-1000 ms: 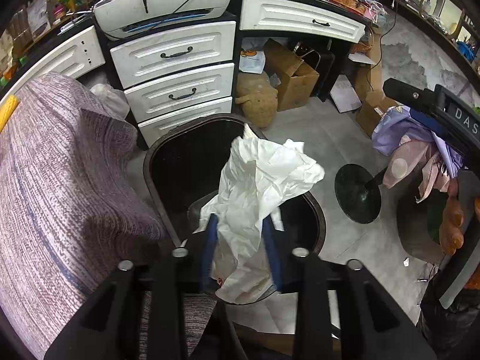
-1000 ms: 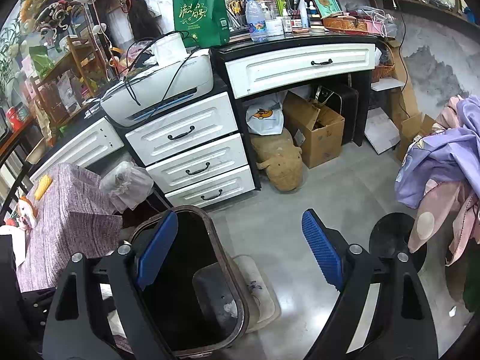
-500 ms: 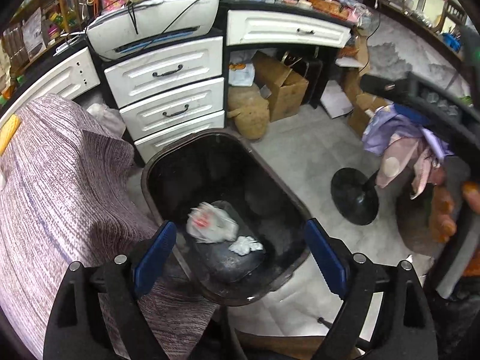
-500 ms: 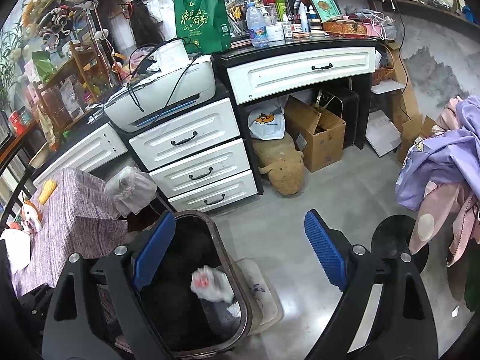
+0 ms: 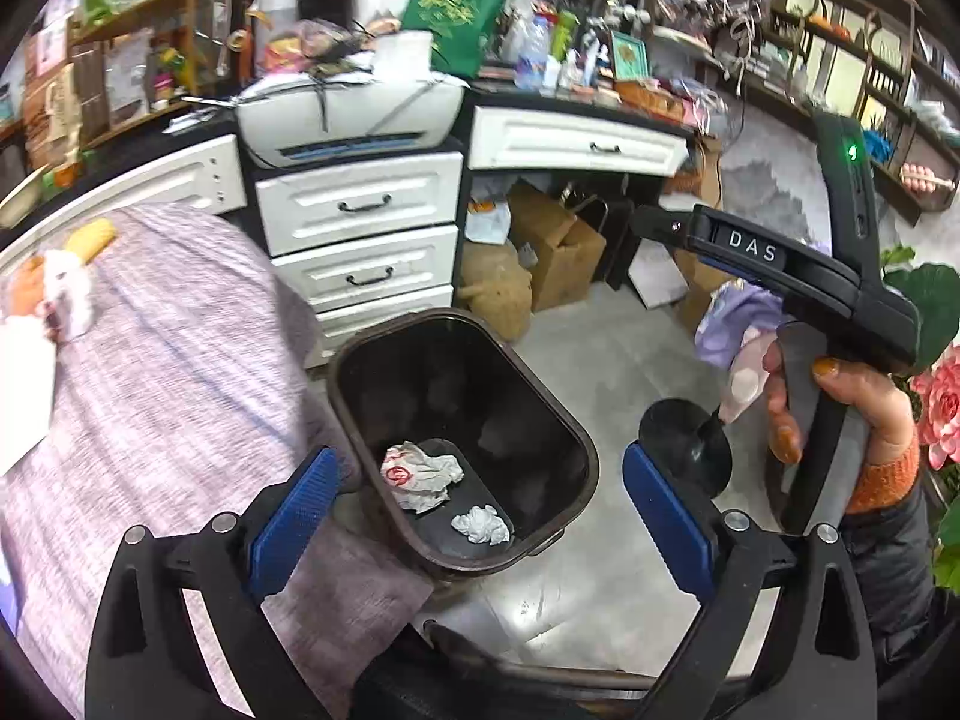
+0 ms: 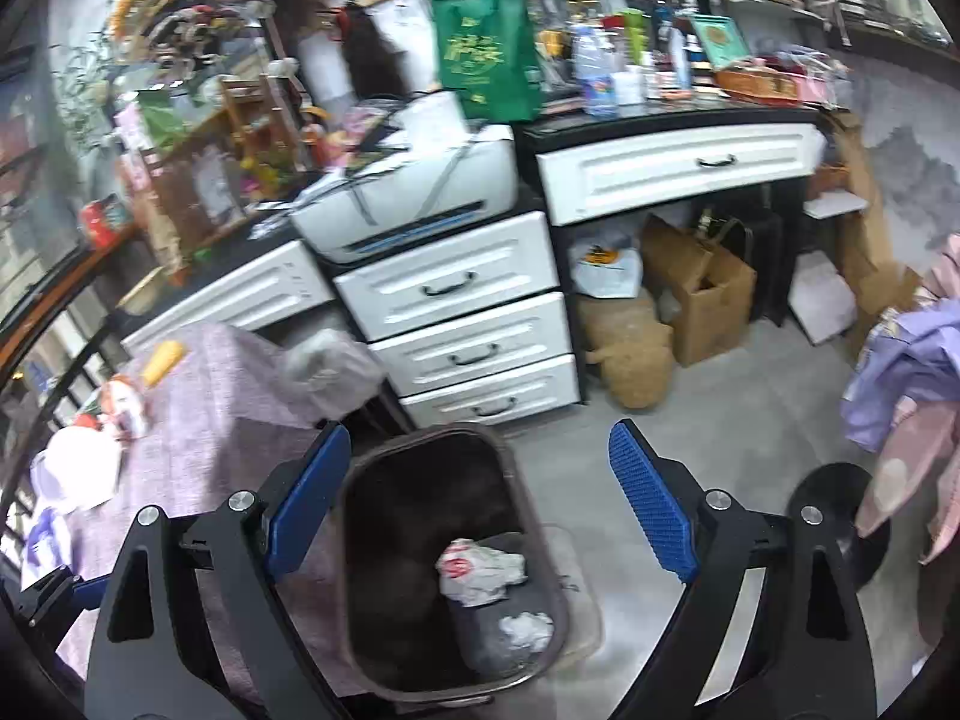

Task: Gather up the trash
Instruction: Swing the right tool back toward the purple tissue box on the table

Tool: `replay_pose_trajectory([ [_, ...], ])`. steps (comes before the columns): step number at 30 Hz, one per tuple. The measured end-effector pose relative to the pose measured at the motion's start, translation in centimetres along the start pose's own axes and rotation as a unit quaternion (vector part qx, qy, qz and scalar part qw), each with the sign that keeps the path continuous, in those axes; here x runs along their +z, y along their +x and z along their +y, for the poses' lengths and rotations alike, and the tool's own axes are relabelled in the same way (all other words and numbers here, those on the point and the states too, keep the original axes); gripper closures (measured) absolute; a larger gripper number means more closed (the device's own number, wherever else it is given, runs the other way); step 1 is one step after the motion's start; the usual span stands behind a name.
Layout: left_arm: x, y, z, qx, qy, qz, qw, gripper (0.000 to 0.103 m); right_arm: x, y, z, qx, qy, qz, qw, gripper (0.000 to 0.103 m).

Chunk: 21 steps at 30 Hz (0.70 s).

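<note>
A dark brown trash bin [image 5: 585, 468] stands on the floor beside the table; it also shows in the right wrist view [image 6: 354, 540]. Inside lie a crumpled white wrapper with red print [image 5: 420, 474] [image 6: 477, 570] and a small white paper ball [image 5: 480, 525] [image 6: 528, 630]. My left gripper [image 5: 474, 510] is open and empty above the bin. My right gripper [image 6: 480, 498] is open and empty above the bin; its body shows in the left wrist view [image 5: 780, 264]. More white trash [image 6: 78, 468] and a red-white wrapper [image 6: 123, 405] lie on the table.
A table with a purple cloth [image 5: 150, 390] is at the left, with a yellow item [image 5: 90, 237] on it. White drawers [image 5: 360, 240] and a printer [image 5: 354, 114] stand behind. Cardboard boxes [image 5: 558, 246], a black stand base [image 5: 684, 444] and hanging clothes [image 6: 900, 372] are on the right.
My left gripper opened and dropped the white wrapper into the bin, then rose and pulled back. The right gripper rose a little and stayed open.
</note>
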State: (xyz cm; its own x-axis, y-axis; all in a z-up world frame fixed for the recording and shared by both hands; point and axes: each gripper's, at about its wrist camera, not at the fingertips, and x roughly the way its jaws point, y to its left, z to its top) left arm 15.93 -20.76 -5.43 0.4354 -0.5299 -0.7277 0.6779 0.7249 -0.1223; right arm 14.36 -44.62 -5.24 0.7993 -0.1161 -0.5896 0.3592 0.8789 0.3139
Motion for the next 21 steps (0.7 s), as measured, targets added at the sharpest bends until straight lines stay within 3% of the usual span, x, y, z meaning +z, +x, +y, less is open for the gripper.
replay_pose_trajectory([
  [11, -2.7, -6.6, 4.2, 0.052, -0.034, -0.044, 0.9970, 0.007, -0.6, -2.8, 7.1, 0.095, -0.076, -0.004, 0.993, 0.015],
  [14, -3.6, -8.2, 5.5, 0.067, -0.046, -0.052, 0.9953, 0.007, -1.0, -3.7, 9.0, 0.108, -0.099, -0.011, 0.989, 0.010],
  [21, -6.4, -10.8, 8.2, 0.087, -0.081, -0.059, 0.9912, 0.006, -1.4, -5.3, 12.4, 0.144, -0.133, -0.013, 0.981, 0.010],
])
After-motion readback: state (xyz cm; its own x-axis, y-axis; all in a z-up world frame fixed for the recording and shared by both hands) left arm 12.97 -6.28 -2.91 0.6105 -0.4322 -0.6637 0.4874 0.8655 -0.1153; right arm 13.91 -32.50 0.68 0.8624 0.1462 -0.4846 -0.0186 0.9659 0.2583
